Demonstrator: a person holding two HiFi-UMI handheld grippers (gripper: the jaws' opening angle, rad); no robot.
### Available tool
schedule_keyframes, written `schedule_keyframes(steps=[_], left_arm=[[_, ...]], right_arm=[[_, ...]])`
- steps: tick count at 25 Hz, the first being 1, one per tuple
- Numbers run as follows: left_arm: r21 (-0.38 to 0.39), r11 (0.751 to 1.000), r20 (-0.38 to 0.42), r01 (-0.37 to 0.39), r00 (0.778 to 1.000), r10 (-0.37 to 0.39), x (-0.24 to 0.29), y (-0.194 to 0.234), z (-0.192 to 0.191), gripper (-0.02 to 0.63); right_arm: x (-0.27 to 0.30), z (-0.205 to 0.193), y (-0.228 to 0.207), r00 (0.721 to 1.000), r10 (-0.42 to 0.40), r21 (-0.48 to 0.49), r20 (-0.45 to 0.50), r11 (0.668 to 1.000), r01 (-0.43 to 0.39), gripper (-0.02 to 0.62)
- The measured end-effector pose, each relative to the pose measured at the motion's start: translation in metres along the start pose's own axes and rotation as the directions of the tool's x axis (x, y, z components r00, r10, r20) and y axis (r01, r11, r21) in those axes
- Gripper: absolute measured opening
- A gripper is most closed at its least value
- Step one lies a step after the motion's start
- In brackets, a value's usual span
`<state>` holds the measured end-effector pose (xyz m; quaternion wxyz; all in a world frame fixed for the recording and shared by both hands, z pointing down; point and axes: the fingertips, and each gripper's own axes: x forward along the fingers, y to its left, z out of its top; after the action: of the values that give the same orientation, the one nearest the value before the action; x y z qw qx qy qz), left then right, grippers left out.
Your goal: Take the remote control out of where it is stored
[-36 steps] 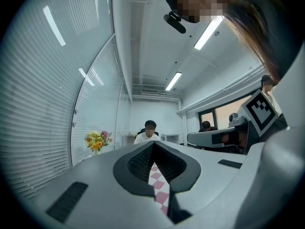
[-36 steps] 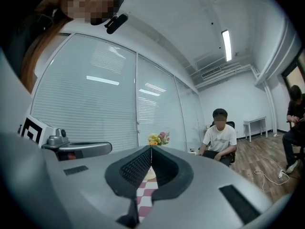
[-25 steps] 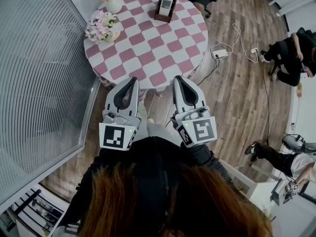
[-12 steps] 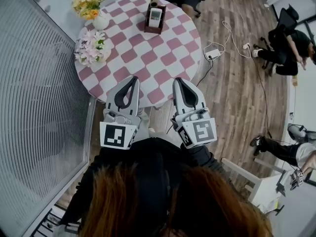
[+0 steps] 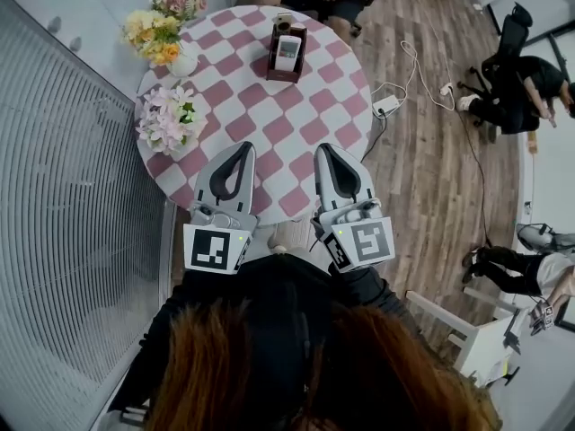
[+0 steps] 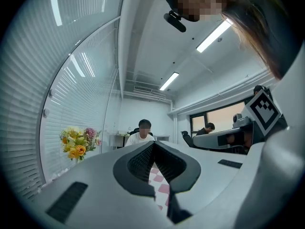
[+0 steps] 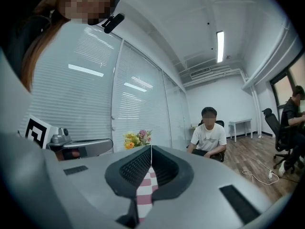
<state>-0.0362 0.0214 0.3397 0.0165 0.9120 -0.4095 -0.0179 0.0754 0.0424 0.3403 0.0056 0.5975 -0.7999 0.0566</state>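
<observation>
A white remote control [image 5: 287, 50] stands upright in a dark brown holder [image 5: 284, 76] at the far side of a round table with a pink-and-white checked cloth [image 5: 296, 124]. My left gripper [image 5: 242, 145] and right gripper [image 5: 324, 145] are held side by side, level, over the table's near edge, well short of the holder. The jaws of both are shut with nothing between them; their tips meet in the left gripper view [image 6: 153, 142] and the right gripper view [image 7: 151, 147]. The jaws hide the remote in both gripper views.
A pink flower bunch [image 5: 167, 118] and a vase of yellow flowers [image 5: 163, 27] stand on the table's left side. A person [image 7: 208, 133] sits behind the table. A blind-covered glass wall [image 5: 63, 196] runs along the left. A power strip [image 5: 386, 106] and cables lie on the floor.
Both grippers have moved forward together: the table has come closer, and their tips now reach over its near edge instead of stopping short of it. Both jaws have stayed shut.
</observation>
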Motion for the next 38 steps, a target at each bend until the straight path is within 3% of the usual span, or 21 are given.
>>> schedule_keyframes(steps=[14, 29, 38], left_arm=[[-0.023, 0.999, -0.03, 0.023, 0.999, -0.024, 0.029, 0.048, -0.013, 0.009], [-0.035, 0.999, -0.036, 0.01, 0.999, -0.012, 0.071, 0.043, -0.011, 0.009], [-0.026, 0.999, -0.04, -0.036, 0.999, 0.035, 0.067, 0.056, -0.003, 0.009]], right_arm=[[0.058, -0.003, 0.006, 0.999, -0.006, -0.007, -0.032, 1.0, 0.006, 0.014], [0.084, -0.005, -0.044, 0.998, -0.05, 0.021, -0.048, 0.998, 0.051, 0.015], [0.146, -0.035, -0.07, 0.991, -0.094, 0.068, -0.1, 0.993, 0.101, 0.015]])
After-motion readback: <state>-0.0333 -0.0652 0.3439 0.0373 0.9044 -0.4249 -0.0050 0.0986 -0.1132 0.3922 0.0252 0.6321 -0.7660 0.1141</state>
